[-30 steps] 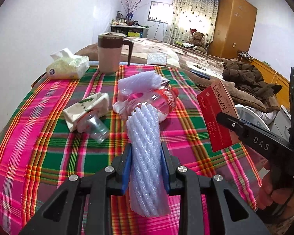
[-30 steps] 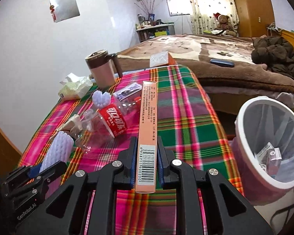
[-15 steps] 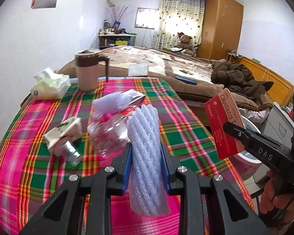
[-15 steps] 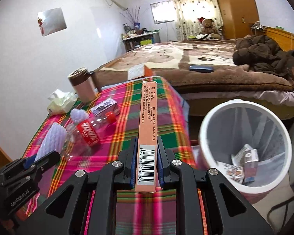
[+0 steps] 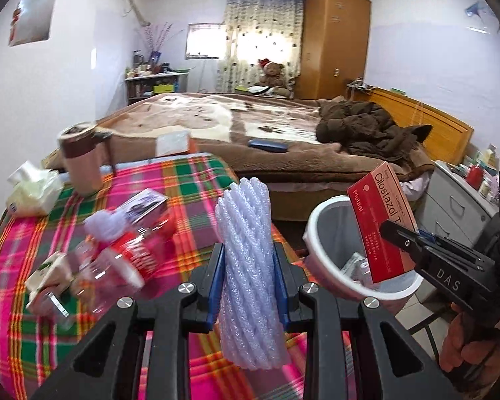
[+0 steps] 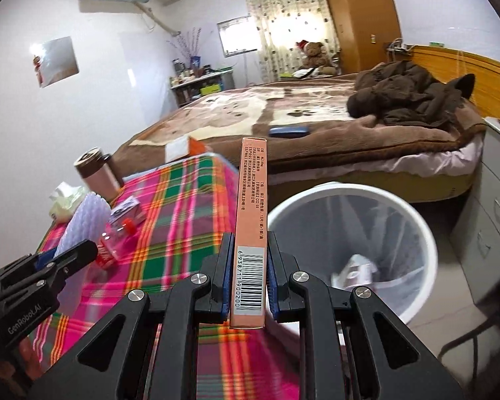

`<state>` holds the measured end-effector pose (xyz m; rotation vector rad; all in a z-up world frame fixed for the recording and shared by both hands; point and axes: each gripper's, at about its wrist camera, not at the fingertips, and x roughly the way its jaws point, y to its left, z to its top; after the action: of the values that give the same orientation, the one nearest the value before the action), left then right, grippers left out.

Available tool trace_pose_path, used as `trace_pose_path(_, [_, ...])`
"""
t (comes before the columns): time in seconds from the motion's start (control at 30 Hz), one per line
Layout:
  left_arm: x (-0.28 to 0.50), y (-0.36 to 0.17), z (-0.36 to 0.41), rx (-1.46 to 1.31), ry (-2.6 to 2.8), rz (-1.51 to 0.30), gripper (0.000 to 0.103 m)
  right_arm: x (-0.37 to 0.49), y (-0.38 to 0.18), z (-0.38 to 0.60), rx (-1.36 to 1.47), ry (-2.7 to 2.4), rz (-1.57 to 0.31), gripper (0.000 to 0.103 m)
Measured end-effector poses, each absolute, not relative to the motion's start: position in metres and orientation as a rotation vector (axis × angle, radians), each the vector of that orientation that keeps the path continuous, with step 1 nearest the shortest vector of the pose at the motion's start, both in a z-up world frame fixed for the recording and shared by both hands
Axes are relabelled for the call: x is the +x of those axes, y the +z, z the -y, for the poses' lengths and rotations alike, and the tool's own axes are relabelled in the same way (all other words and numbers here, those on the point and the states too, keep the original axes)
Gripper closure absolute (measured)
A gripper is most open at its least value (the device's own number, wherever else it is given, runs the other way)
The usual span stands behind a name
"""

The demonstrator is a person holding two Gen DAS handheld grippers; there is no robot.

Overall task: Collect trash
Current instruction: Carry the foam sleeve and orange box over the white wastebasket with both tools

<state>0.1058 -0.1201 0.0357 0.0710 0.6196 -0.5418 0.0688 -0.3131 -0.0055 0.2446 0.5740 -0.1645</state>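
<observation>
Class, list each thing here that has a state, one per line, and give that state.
Left tool: shut on foam sleeve.
Right tool: shut on medicine box.
Bin: open, some trash inside.
Bottle: lying on the table, capped.
Mug: upright.

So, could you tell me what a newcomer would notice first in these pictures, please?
Probably the loud pink-and-green plaid tablecloth, littered with a crushed bottle. Next, each gripper's load: the left gripper is shut on a white foam sleeve, the right gripper on a slim orange medicine box. A white bin waits beside the table, near the bed.
</observation>
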Motion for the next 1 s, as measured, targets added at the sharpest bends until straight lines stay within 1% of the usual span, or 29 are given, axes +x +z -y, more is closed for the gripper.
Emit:
trace_pose_path(0.47, [0.115, 0.038, 0.2, 0.094, -0.709, -0.627, 0.075, 0.061, -0.006, 0.369, 0.266, -0.291, -0.584, 0.085])
trace_pose_path(0.67, [0.112, 0.033, 0.234, 0.131, -0.742, -0.621, 0.075, 0.067, -0.014, 0.387, 0.263, -0.323, -0.625, 0.085])
trace_pose_path(1.0, [0.118, 0.015, 0.274, 0.19, -0.776, -0.683, 0.074, 0.072, -0.029, 0.409, 0.252, -0.35, -0.694, 0.085])
